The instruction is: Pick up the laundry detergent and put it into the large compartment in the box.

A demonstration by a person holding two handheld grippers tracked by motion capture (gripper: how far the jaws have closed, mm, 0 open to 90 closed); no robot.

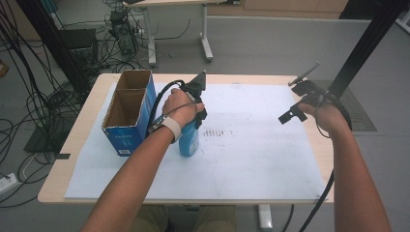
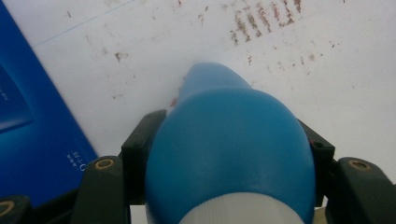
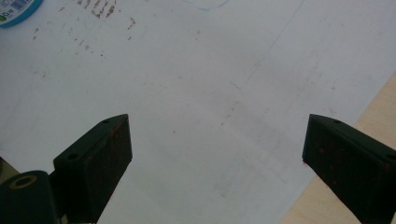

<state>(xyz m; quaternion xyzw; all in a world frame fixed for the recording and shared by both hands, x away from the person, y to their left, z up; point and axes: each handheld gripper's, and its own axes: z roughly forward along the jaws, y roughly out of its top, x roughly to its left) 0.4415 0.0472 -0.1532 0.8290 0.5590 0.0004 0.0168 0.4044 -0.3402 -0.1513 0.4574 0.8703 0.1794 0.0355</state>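
High view puts your left claw (image 1: pixel 192 126) clamped on the blue bottle (image 1: pixel 189 140), which stands upright on the white sheet (image 1: pixel 261 159) covering the worktop (image 1: pixel 72 145). The open-topped blue carton (image 1: pixel 126 116), with its two compartments, sits just beside that claw, on the side away from your other hand. In the left gripper view you look down over the bottle's rounded blue cap (image 2: pixel 231 149): a black jaw presses on each flank, and the carton's blue wall (image 2: pixel 28 126) runs close by.

Your right claw (image 1: pixel 296 102) hangs well apart from the bottle, over the far edge of the sheet. In the right gripper view its jaws stand wide apart with nothing between them, bare sheet below, and a sliver of the bottle's base (image 3: pixel 16 11) in the far corner.

As for progress: the grasp looks done, and the bottle seems to be in a firm hold. Judging by the carton next to it, what remains is probably the lift and the drop into one of the compartments, both of which look empty from above, though the far one's floor is hard to see. Whether the bottle's base touches the sheet under your left claw, you cannot tell here.
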